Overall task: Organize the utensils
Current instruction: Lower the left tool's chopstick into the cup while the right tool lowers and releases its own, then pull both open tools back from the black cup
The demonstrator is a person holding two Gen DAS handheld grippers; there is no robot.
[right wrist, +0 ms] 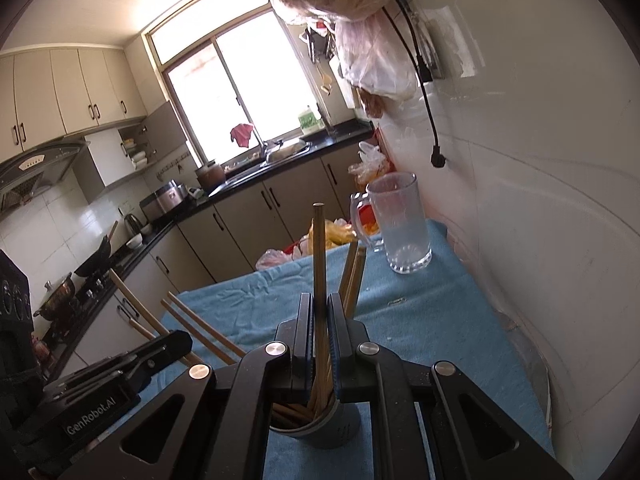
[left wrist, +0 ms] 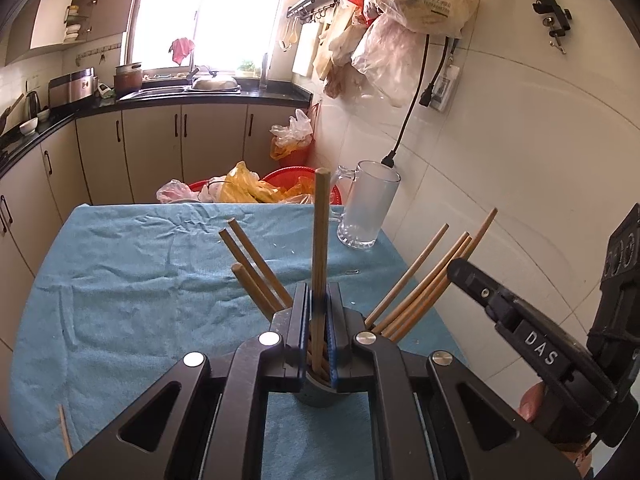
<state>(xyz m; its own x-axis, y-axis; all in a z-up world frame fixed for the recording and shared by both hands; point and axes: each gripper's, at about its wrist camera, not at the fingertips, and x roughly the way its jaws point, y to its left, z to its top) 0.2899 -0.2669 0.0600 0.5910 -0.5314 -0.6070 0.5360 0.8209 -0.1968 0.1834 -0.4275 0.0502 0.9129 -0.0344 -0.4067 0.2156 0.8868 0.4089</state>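
A grey cup (left wrist: 318,396) stands on the blue cloth (left wrist: 140,288) right under both grippers and holds several wooden chopsticks (left wrist: 424,284) fanned out to both sides. My left gripper (left wrist: 319,304) is shut on one upright chopstick (left wrist: 321,232) above the cup. My right gripper (right wrist: 319,320) is shut on one upright chopstick (right wrist: 319,256) over the same cup (right wrist: 320,428). The right gripper's body (left wrist: 532,344) shows at the right of the left wrist view. The left gripper's body (right wrist: 112,384) shows at the lower left of the right wrist view.
A clear glass mug (left wrist: 368,208) stands at the table's far right corner by the tiled wall, also in the right wrist view (right wrist: 400,224). One loose chopstick (left wrist: 65,430) lies at the cloth's near left. Red basins with plastic bags (left wrist: 256,188) sit beyond the table.
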